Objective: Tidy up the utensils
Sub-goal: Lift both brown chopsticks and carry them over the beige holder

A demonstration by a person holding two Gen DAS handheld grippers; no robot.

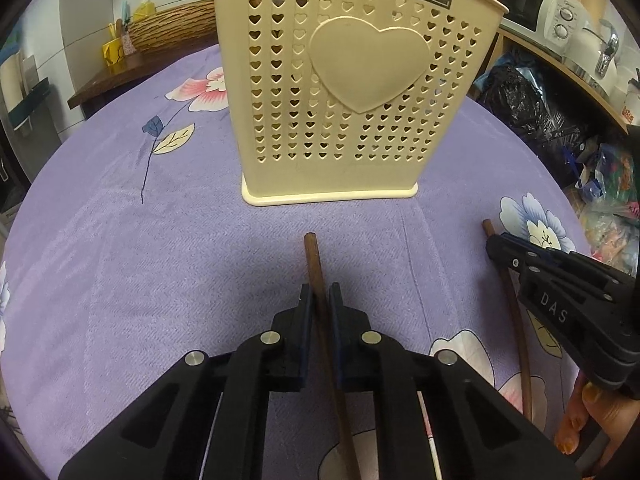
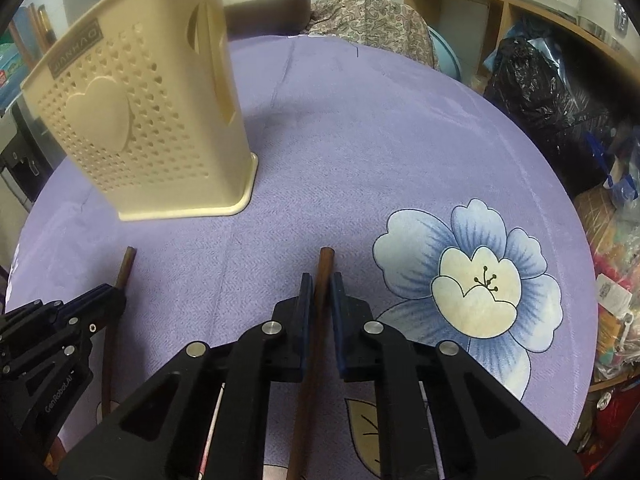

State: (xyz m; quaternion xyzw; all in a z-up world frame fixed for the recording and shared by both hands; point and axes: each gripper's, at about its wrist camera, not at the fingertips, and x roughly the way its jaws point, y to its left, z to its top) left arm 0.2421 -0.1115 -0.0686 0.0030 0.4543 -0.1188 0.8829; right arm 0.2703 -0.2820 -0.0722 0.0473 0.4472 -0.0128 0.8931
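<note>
Currently both grippers are clamped, each on its own brown chopstick. Left gripper: jaws closed on the left chopstick, long axis running 6-to-12 o'clock, free tip projecting past the pads toward 12. Right gripper: jaws closed on the right chopstick, same axis, tip toward 12. Both sticks appear to lie on the purple tablecloth; lift-off can't be confirmed from these views.

Key relation: cream utensil holder stands upright at 12 o'clock of the left gripper, approx. dead ahead; from the right gripper it sits at 10–11 o'clock, further off. Left hand is nearer. Likely next: tilt each stick upright, then drop it into the holder's open top.
</note>
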